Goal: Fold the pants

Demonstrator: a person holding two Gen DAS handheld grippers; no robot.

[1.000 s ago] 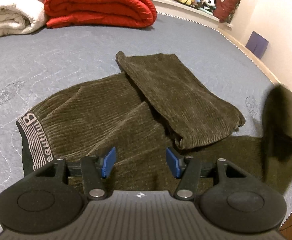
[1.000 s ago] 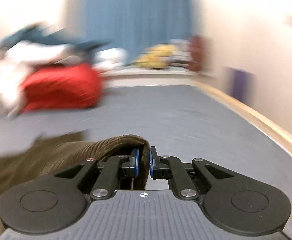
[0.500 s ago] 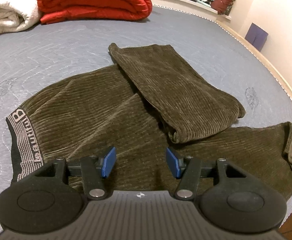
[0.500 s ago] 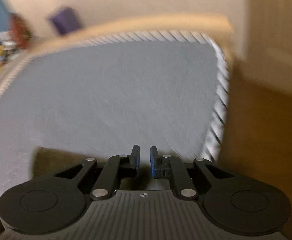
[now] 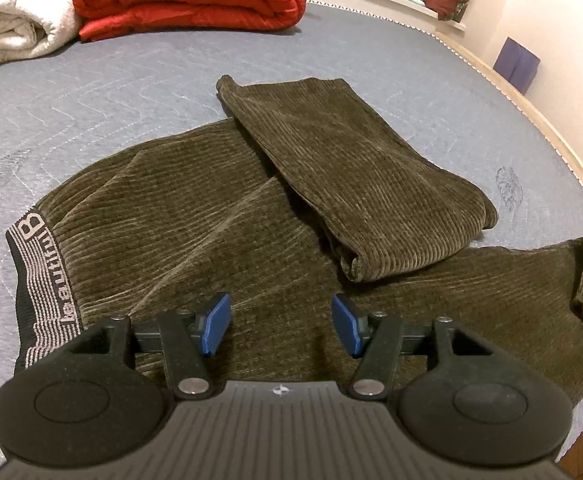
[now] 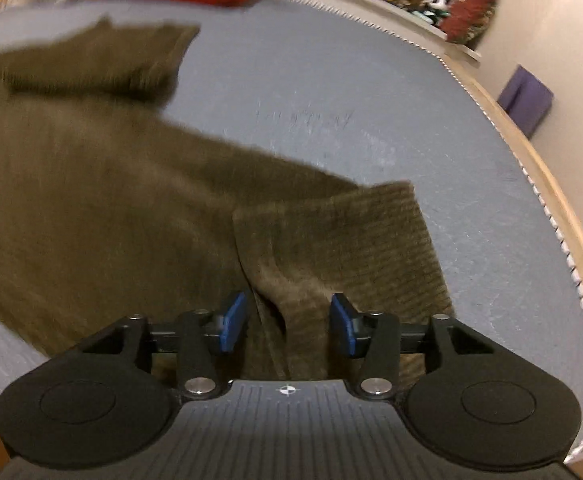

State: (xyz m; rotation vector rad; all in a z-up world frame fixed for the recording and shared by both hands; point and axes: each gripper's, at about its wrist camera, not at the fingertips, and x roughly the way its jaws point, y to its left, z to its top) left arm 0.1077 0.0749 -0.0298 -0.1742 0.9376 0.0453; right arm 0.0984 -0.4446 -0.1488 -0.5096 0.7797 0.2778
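- Plainly, the pants (image 5: 195,216) lie spread on the grey bed (image 5: 91,92), waistband (image 5: 43,280) toward the left of the left wrist view, one leg (image 5: 355,176) doubled back across the seat and the other leg (image 5: 511,280) stretched out to the right, its hem (image 6: 343,240) near the mattress edge.
- The cloth is a ribbed corduroy — soft, limp and, I judge, fairly weighty for its size; it drapes and creases rather than holding any shape, and the ribs should give the pads good friction (no slipperiness to fear, nothing fragile).
- The left tool (image 5: 279,324) hovers over the seat with its jaws about half apart and nothing between them.
- The right tool (image 6: 287,324) sits at the hem; its jaws have just been opening, and a ridge of cloth stands between the blue pads (image 6: 233,320) without being pinched — so it holds nothing.
- The best holds, to my mind, are the firm edges: the elastic waistband and the hem corners, taken through both layers, so the fabric follows flat instead of bunching.
- Lifting from mid-panel would likely drag a sagging fold along.
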